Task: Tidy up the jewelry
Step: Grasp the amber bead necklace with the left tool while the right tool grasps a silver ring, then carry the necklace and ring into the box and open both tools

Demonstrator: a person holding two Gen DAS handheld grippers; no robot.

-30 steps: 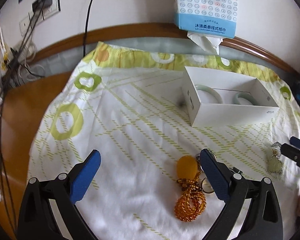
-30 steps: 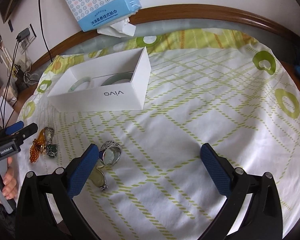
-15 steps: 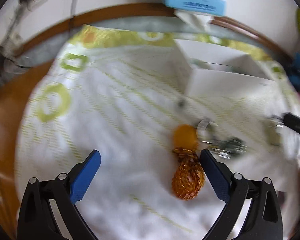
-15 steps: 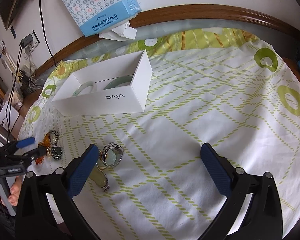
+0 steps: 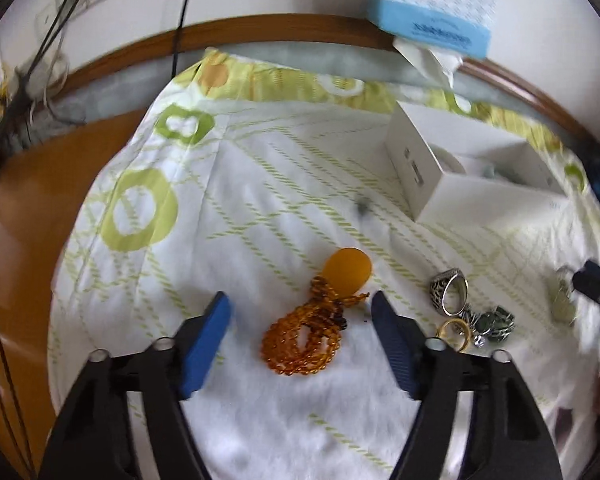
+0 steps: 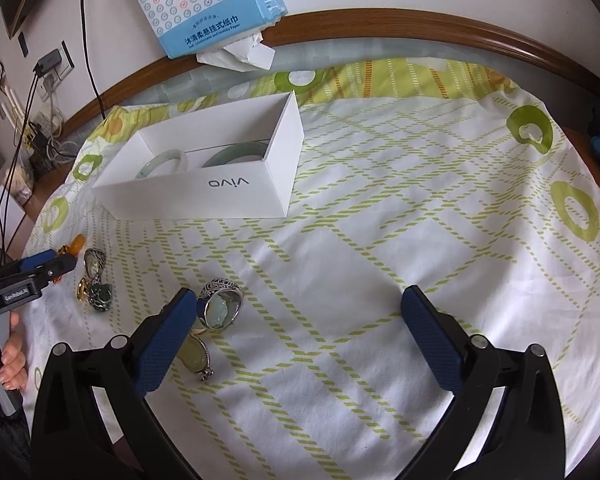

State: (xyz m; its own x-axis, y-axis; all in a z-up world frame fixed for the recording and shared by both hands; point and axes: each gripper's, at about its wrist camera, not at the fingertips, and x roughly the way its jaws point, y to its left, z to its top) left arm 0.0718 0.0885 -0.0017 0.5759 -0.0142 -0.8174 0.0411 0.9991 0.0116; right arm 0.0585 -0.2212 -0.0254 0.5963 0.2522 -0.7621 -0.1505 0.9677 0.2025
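An amber bead necklace with an orange oval pendant lies on the patterned cloth, between the fingers of my left gripper. Its jaws are closing and the pads stand clear of the beads. To the right lie a silver ring, a gold ring and dark green stones. My right gripper hangs open over bare cloth. By its left finger are a silver ring with a pale stone and a pale jade pendant. The white box holds two jade bangles.
A blue tissue pack hangs on the wall behind the box. Cables and sockets crowd the far left by the wooden table edge. A hand holds the left gripper's handle. White-and-green cloth stretches to the right.
The left jaws have narrowed from wide open and now flank the bead necklace, which sits centred between them. The right gripper has stayed put and open.
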